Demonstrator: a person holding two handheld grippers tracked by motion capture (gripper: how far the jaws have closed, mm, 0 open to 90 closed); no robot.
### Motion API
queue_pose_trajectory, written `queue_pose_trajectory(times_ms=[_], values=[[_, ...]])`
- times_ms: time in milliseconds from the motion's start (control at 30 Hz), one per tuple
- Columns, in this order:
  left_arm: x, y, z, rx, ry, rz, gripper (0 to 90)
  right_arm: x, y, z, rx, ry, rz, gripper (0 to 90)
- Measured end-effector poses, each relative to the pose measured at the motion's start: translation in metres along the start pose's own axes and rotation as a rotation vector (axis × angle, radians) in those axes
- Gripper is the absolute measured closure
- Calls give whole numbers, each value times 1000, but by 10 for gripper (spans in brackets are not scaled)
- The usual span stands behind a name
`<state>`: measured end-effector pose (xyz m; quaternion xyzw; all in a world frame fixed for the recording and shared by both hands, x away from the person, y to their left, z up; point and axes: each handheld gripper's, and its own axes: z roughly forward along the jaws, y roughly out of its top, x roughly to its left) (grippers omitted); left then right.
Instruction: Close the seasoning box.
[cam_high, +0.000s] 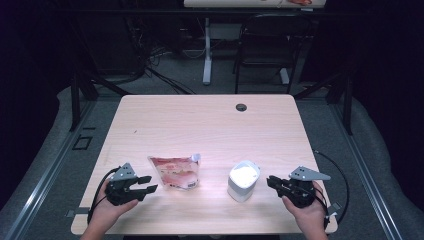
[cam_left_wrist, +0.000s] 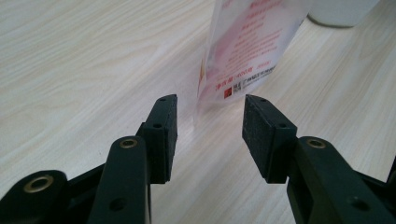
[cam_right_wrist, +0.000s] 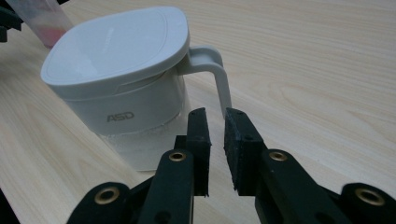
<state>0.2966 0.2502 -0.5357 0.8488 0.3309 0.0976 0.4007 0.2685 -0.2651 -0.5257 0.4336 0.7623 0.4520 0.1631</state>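
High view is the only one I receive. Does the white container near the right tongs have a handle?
Observer: Yes. The right gripper view shows a thin handle on the white container, turned toward the right tongs.
Operator: Do the tongs already hold this handle?
Observer: No. The jaws stand slightly apart with nothing between them, just short of the handle.
Operator: And the left tongs, are they on the pouch?
Observer: No. In the left gripper view the left tongs are open, and the pouch lower edge lies just beyond the pads, untouched.
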Motion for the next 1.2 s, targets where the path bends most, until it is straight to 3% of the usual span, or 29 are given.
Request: queue_pose_trajectory(times_ms=[167, 400, 833, 967, 1200], values=[[1, -8, -1, 20, 6, -4, 556, 1, -5, 4, 16, -8, -4, 771], [4, -10, 0, 1, 14, -37, 556, 3, -11, 11, 28, -15, 4, 668], [5, -12, 9, -1, 28, -54, 541, -1, -20, 19, 50, -84, 20, 532], [5, -12, 8, -6, 39, -55, 530, 0, -21, 21, 66, -96, 5, 514], [9, -13, 6, -17, 47, -65, 520, -3, -22, 20, 53, -118, 22, 494]])
